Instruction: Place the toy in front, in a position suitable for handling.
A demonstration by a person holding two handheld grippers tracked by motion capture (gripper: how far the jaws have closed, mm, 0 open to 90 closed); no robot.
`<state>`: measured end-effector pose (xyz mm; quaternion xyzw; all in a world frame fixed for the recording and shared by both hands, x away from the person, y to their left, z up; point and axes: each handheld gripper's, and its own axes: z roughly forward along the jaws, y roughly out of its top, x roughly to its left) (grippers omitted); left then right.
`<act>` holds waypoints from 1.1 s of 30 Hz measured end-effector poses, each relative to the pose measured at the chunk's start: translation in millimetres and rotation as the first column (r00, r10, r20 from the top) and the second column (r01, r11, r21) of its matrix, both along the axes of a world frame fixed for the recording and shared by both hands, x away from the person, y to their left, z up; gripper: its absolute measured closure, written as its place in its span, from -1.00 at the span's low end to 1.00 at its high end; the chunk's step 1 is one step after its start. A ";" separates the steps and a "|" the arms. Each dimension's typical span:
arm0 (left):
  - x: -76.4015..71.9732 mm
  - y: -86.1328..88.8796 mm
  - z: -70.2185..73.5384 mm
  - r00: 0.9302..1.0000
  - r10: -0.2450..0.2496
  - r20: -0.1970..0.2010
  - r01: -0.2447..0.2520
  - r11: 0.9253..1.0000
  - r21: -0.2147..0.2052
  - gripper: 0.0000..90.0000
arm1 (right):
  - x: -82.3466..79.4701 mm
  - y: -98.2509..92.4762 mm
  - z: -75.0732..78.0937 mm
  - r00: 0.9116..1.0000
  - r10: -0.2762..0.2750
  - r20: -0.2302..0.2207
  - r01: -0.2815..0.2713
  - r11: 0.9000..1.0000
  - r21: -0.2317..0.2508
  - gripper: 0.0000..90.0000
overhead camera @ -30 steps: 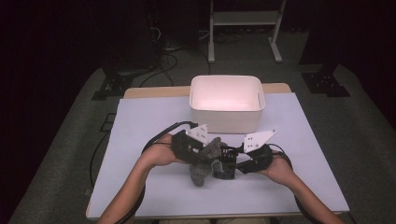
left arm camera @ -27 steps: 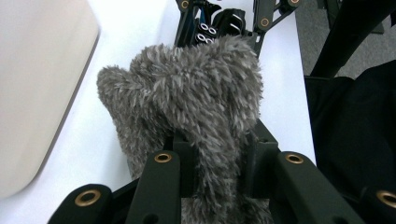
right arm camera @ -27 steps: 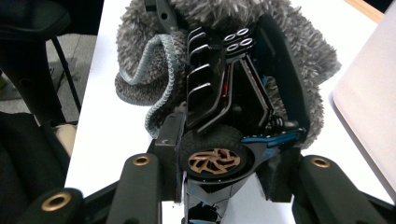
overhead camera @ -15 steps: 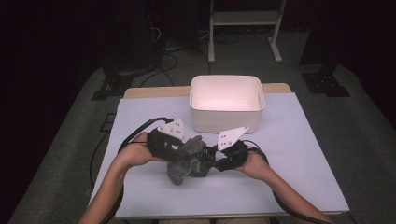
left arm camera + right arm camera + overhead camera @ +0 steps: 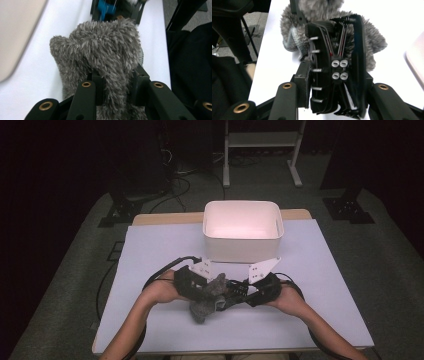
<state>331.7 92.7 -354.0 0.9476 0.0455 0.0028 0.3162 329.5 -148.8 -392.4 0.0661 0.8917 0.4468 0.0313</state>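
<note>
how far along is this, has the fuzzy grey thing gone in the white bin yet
Not yet. Done so far: both grippers have picked something up. In hand: the left gripper is clamped on the fuzzy grey cloth, and the right gripper is clamped on a black folded device pressed against that cloth. Left: the white bin holds nothing visible, and both items sit in front of it above the table.

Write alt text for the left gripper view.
The left gripper has its two black jaws clamped on a fluffy grey fabric item, held above a white table. Beyond the fabric, a blurred black gripper with a blue part faces it.
</note>
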 end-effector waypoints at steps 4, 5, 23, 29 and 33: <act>2.4 -7.3 -4.3 1.000 -0.006 0.003 0.006 1.000 0.012 0.56 | -1.2 -15.3 -6.8 1.000 -0.019 -0.015 0.019 1.000 -0.018 0.25; 2.5 -8.7 -4.8 1.000 -0.006 0.005 0.006 1.000 0.017 0.56 | -2.1 -19.7 -8.9 0.999 -0.025 -0.021 0.025 1.000 -0.019 0.25; -3.0 -51.7 -10.9 0.996 -0.092 0.023 0.089 0.991 0.096 0.55 | -9.8 -58.2 -43.9 0.994 -0.081 -0.080 0.077 0.996 -0.052 0.18; -3.9 -54.0 -9.6 0.995 -0.092 0.027 0.088 0.991 0.103 0.55 | -12.4 -53.1 -43.7 0.996 -0.075 -0.041 0.071 0.994 -0.082 0.18; -4.2 -60.1 -7.9 0.994 -0.100 0.038 0.094 0.988 0.124 0.55 | -12.6 -41.9 -44.0 0.998 -0.062 -0.017 0.060 0.993 -0.100 0.17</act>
